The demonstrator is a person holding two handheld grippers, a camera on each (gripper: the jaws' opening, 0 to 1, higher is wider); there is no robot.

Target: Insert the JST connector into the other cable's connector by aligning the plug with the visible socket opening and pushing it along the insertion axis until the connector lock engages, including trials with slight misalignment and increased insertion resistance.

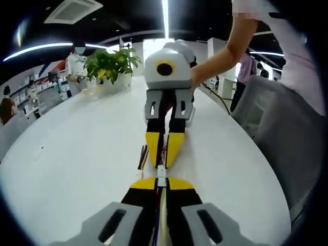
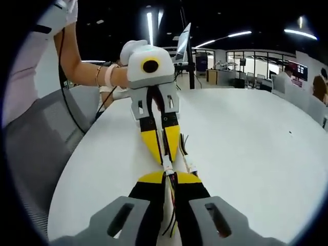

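The joint between the two connectors is small and partly masked by the yellow jaw tips, so it cannot be determined whether the plug is fully seated in the socket or only touching its opening. In the left gripper view, the left gripper [image 1: 161, 183] rises from the bottom edge with its jaws drawn narrow onto a white connector [image 1: 161, 172] and its wires, which run back between the jaws and are hidden there. The right gripper [image 1: 165, 146] points toward it from the far side, jaw tips nearly meeting the left gripper's tips, jaws likewise narrow around the second cable [image 1: 164, 134]. A loose bundle of wires [image 1: 143, 159] lies on the white table [image 1: 72, 154] just beside the tips. In the right gripper view, the right gripper [image 2: 170, 179] and the left gripper [image 2: 166, 148] appear tip to tip, with the white connector [image 2: 167, 165] between them and thin dark wires [image 2: 174, 205] trailing down between the near jaws. The person's forearm [image 1: 225, 51] reaches in from the upper right of the left gripper view, the hand behind the gripper body and not visible. A potted plant [image 1: 110, 64] stands at the far end of the table; the grey chair back [image 1: 279, 128] is cut off at the edge.
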